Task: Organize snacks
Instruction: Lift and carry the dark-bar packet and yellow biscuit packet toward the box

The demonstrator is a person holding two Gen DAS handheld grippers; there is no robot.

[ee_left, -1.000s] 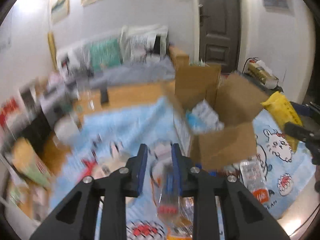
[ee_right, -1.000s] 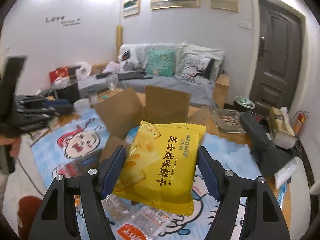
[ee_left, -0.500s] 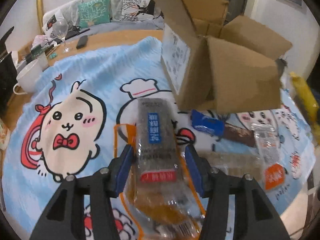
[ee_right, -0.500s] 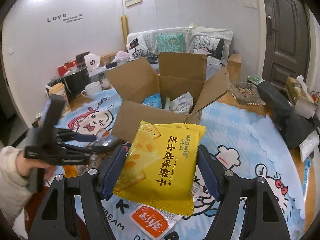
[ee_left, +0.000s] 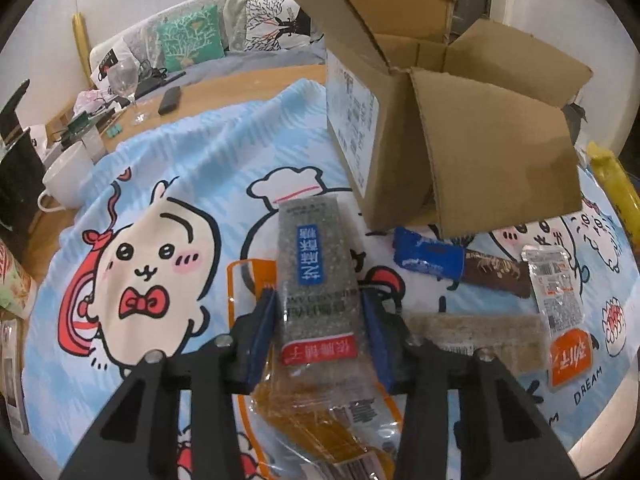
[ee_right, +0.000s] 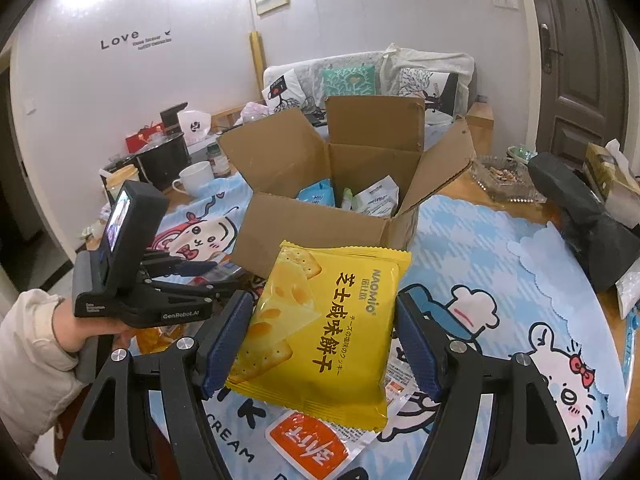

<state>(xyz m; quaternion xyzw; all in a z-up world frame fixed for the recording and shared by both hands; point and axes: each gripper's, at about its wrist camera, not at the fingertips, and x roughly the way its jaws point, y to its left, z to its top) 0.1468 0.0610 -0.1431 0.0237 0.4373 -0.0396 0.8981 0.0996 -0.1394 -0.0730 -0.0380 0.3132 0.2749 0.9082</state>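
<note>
A grey snack pack (ee_left: 316, 256) with a blue label lies on the cartoon tablecloth (ee_left: 180, 168), on top of a clear orange-trimmed pack (ee_left: 248, 280). My left gripper (ee_left: 320, 304) straddles the grey pack, its jaws closing, both blue pads against the pack's sides. The left gripper (ee_right: 200, 276) also shows in the right wrist view, low over the cloth, held by a hand (ee_right: 60, 332). My right gripper (ee_right: 322, 300) is shut on a yellow cracker bag (ee_right: 320, 328), held in front of the open cardboard box (ee_right: 304, 232). Several packs lie inside the box.
The cardboard box (ee_left: 480, 152) stands just beyond the left gripper with its flaps spread. Beside it lie a blue-and-brown bar (ee_left: 432, 258), a beige bar (ee_left: 476, 332) and a clear pack with an orange label (ee_left: 556, 308). A white mug (ee_left: 66, 180), a wine glass (ee_left: 124, 80) and a black bag (ee_right: 580, 220) stand around the cloth.
The left gripper came down to the cloth, its jaws opened around the grey pack, then narrowed onto it. The right gripper sank a little, still holding the yellow bag.
</note>
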